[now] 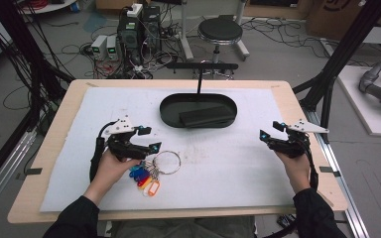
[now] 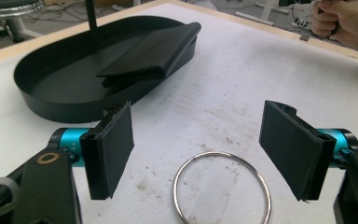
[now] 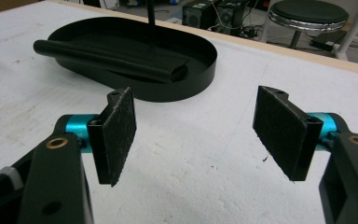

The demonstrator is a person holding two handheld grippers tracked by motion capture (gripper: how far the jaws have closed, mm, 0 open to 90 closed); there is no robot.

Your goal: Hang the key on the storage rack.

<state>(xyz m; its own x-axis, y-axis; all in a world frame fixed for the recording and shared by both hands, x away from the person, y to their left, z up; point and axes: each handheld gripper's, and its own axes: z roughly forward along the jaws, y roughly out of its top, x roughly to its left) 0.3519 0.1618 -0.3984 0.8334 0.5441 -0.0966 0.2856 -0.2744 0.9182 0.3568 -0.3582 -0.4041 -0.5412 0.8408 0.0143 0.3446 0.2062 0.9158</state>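
White matting covers the tabletop (image 1: 258, 183). Nearest the person, coloured key tags (image 1: 144, 177) lie beside a metal ring (image 1: 167, 162). Left gripper (image 1: 149, 140) hangs just above the ring, jaws wide apart, nothing held. Right gripper (image 1: 270, 131) sits well apart, over bare mat, jaws likewise apart. Farther off, a black oval tray (image 1: 171, 116) holds a folded black cloth (image 1: 206, 116).

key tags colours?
Blue, red, orange and white key tags, clearest in the high view.
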